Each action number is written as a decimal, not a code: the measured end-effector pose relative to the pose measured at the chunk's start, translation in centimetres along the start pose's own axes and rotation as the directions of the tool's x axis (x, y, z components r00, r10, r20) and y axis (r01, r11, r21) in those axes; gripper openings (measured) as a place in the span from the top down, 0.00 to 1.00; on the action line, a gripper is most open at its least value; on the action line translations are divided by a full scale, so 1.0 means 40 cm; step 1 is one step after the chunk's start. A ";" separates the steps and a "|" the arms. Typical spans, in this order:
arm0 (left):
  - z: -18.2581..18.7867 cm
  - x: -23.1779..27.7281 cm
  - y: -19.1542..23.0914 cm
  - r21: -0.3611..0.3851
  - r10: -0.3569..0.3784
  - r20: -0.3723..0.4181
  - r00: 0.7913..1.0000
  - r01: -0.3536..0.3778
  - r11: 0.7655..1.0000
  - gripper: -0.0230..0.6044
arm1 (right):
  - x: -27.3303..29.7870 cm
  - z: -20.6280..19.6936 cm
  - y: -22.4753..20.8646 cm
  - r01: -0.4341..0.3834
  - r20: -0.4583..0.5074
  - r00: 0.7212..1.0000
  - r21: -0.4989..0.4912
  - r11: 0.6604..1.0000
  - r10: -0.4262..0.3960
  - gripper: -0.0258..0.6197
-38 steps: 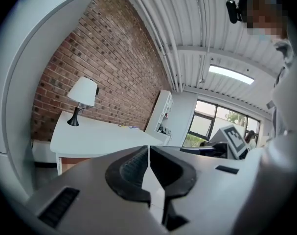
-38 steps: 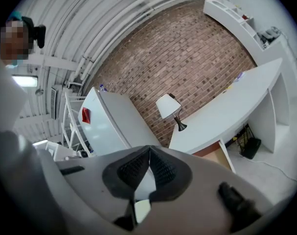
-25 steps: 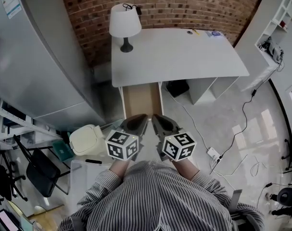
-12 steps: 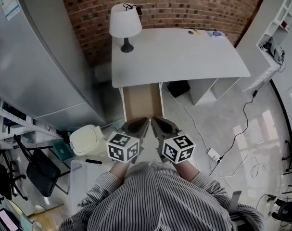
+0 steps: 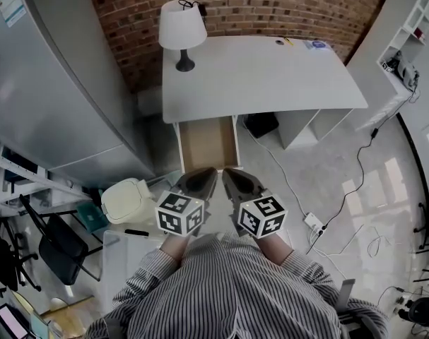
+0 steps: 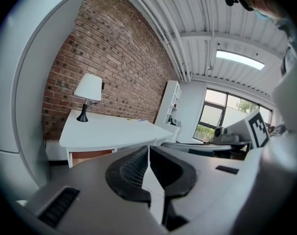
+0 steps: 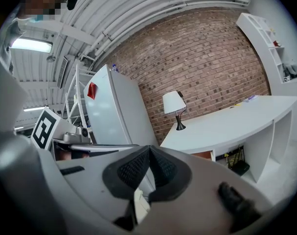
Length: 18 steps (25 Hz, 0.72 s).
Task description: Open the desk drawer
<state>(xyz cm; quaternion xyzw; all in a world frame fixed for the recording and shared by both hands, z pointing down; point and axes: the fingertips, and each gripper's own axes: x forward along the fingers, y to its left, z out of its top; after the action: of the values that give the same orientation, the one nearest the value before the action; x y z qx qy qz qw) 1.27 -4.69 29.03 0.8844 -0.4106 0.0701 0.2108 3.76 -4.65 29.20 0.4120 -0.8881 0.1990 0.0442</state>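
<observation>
Left tool (image 5: 208,172) and right tool (image 5: 228,172) are hovering clenched, empty, just before the drawer (image 5: 208,143), which is standing pulled out under the front edge of the desk (image 5: 271,76), left end; lamp (image 5: 181,28) is standing at back-left corner.

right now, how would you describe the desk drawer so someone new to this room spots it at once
Find the brick wall, then the white desk in front of it. Under the end where the white-shaded lamp stands, the drawer juts out towards the person. It alone shows a brown wooden bottom between white walls.
</observation>
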 end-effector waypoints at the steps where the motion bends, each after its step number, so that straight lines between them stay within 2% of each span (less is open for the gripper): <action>1: 0.000 0.000 -0.001 0.001 0.001 0.001 1.000 -0.001 1.000 0.93 | -0.001 -0.001 0.001 0.002 -0.002 1.000 -0.014 1.000 -0.002 0.93; 3: -0.003 0.000 -0.003 0.002 0.005 -0.003 1.000 -0.005 1.000 0.93 | -0.004 -0.007 0.001 0.003 -0.012 1.000 -0.033 0.999 -0.003 0.93; 18: -0.015 -0.015 -0.015 -0.012 0.004 -0.003 1.000 -0.004 1.000 0.93 | -0.010 -0.023 0.003 0.003 -0.034 0.999 0.016 1.000 -0.002 0.93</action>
<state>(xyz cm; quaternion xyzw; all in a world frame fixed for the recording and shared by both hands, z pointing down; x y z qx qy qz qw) 1.38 -3.68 29.19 0.8821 -0.4125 0.0694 0.2166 3.86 -3.96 29.90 0.4099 -0.8851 0.2131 0.0560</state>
